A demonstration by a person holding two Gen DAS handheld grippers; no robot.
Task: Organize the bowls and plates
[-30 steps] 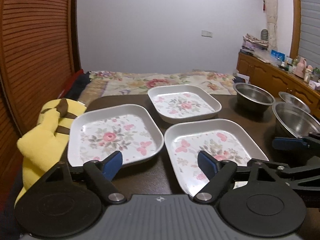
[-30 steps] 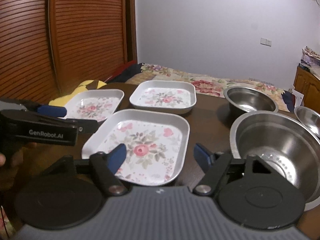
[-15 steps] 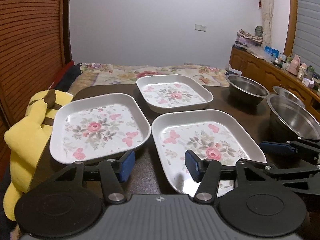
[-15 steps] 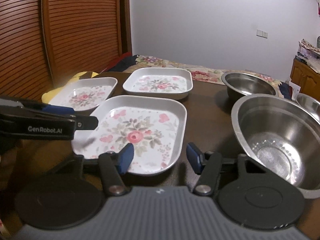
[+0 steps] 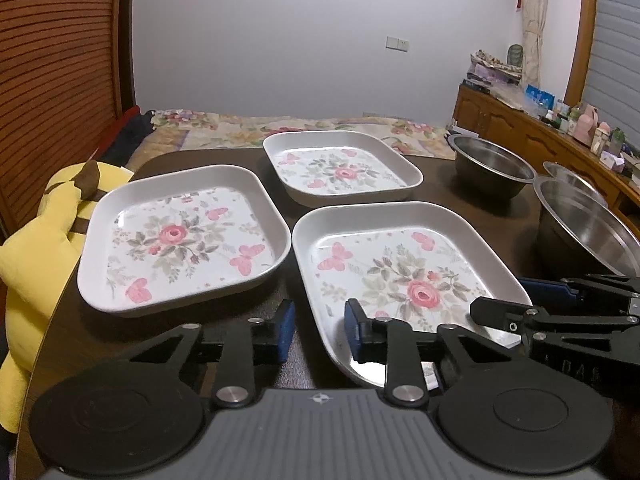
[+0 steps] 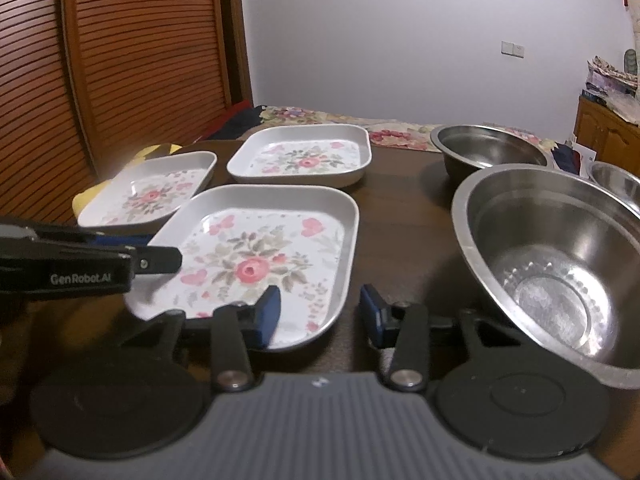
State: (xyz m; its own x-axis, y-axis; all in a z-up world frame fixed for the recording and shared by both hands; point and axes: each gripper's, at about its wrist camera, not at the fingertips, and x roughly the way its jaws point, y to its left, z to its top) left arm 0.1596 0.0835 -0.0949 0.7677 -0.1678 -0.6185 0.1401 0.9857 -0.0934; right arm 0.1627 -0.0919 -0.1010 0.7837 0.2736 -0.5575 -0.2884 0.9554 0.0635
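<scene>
A yellow plush toy [image 5: 38, 240] slumps at nine o'clock off the dark wooden table [image 5: 448, 184], a floral bedspread [image 5: 248, 132] lies at twelve, and a cluttered wooden dresser [image 5: 532, 136] stands at two.

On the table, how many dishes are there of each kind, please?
Floral square plates: 3
Steel bowls: 3
Total: 6
</scene>
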